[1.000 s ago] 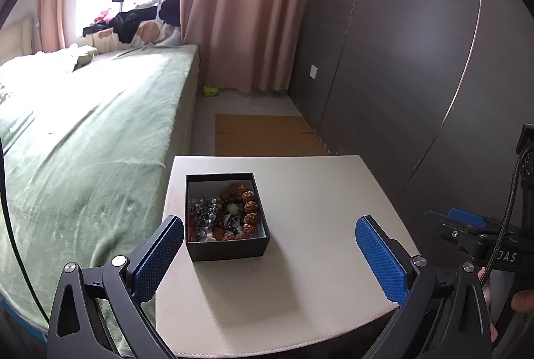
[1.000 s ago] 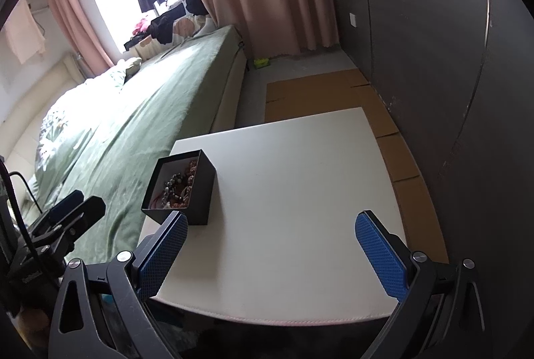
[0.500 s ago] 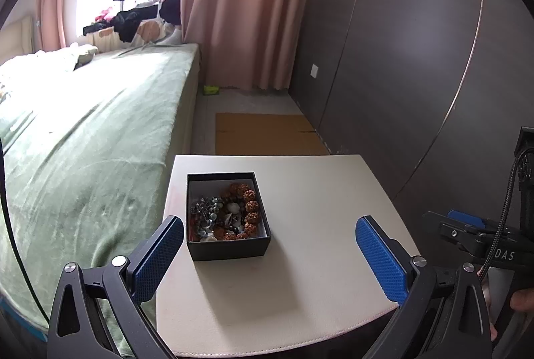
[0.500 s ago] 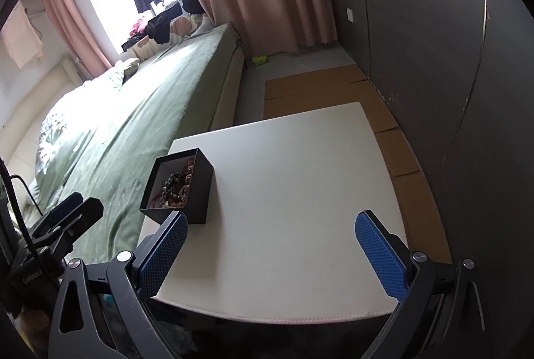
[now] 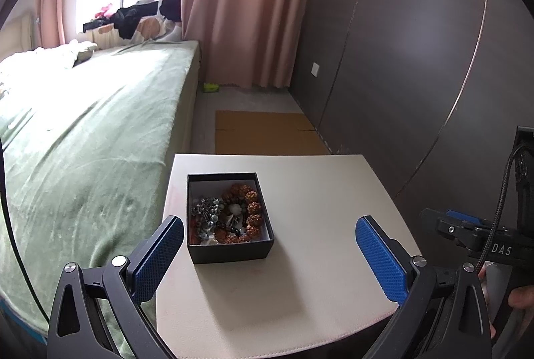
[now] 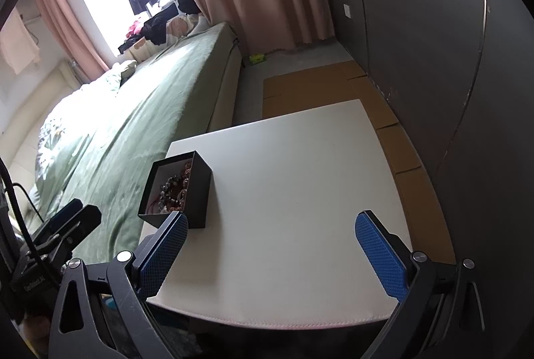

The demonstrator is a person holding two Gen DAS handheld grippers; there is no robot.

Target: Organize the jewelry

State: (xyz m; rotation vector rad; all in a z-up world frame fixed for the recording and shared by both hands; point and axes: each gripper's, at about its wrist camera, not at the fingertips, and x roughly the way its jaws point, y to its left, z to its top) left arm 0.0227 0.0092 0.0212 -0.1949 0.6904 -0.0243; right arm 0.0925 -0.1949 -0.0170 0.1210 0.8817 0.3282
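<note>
A small black open box (image 5: 233, 250) sits on the left part of a white table (image 5: 317, 208). It holds a brown bead bracelet (image 5: 250, 208) and a tangle of grey beads (image 5: 207, 213). My left gripper (image 5: 268, 255) is open and empty, hovering just in front of the box. In the right wrist view the box (image 6: 197, 192) sits left of centre and my right gripper (image 6: 270, 250) is open and empty above the table's near edge. The right gripper's body (image 5: 484, 238) shows at the right of the left wrist view.
A green bed (image 5: 83, 142) runs along the table's left side. A dark panelled wall (image 5: 417, 75) stands on the right. Cardboard (image 5: 267, 132) lies on the floor beyond the table, and pink curtains (image 5: 247, 8) hang at the back.
Both views have shifted only slightly; the box sits a little lower and nearer in the left wrist view. Both grippers stay open.
</note>
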